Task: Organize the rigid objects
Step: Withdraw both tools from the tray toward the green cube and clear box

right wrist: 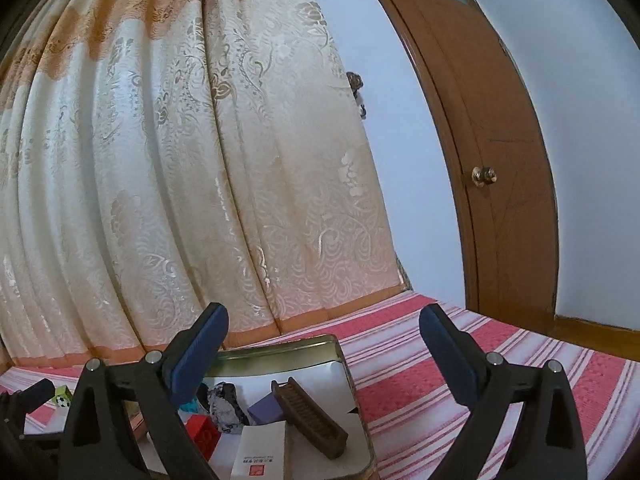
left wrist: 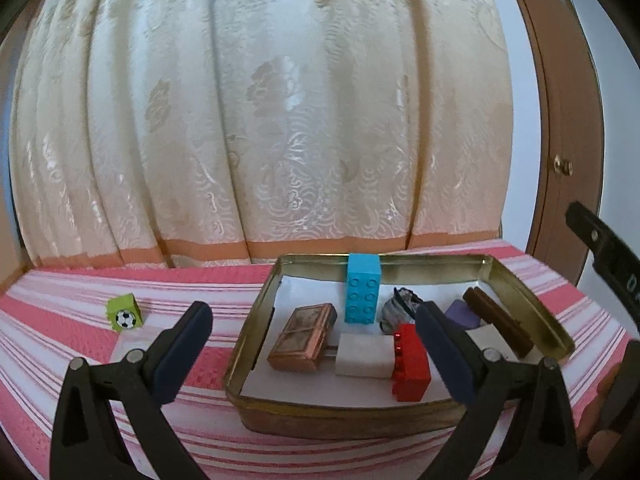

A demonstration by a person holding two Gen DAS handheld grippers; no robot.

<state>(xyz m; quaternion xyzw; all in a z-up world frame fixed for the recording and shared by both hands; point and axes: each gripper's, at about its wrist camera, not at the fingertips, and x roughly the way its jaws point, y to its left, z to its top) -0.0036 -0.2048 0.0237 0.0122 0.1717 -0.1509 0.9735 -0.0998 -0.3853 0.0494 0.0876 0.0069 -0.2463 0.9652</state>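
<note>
A gold metal tin (left wrist: 256, 340) sits on the pink striped cloth. It holds an upright blue brick (left wrist: 362, 294), a red brick (left wrist: 412, 364), a white charger (left wrist: 366, 356), a copper box (left wrist: 306, 338), a grey rock (left wrist: 398, 308), a purple block (left wrist: 460, 314) and a brown comb (left wrist: 498, 324). A green cube with a football picture (left wrist: 124, 313) lies on the cloth left of the tin. My left gripper (left wrist: 316, 316) is open and empty over the tin's near left part. My right gripper (right wrist: 322, 328) is open and empty above the tin's right side (right wrist: 344, 376); the comb (right wrist: 310, 418) lies below it.
A cream patterned curtain (left wrist: 260, 120) hangs behind the table. A brown door with a brass knob (right wrist: 482, 176) stands at the right. A white card box (right wrist: 260, 454) lies in the tin near the right gripper. The other gripper (left wrist: 608, 256) shows at the left view's right edge.
</note>
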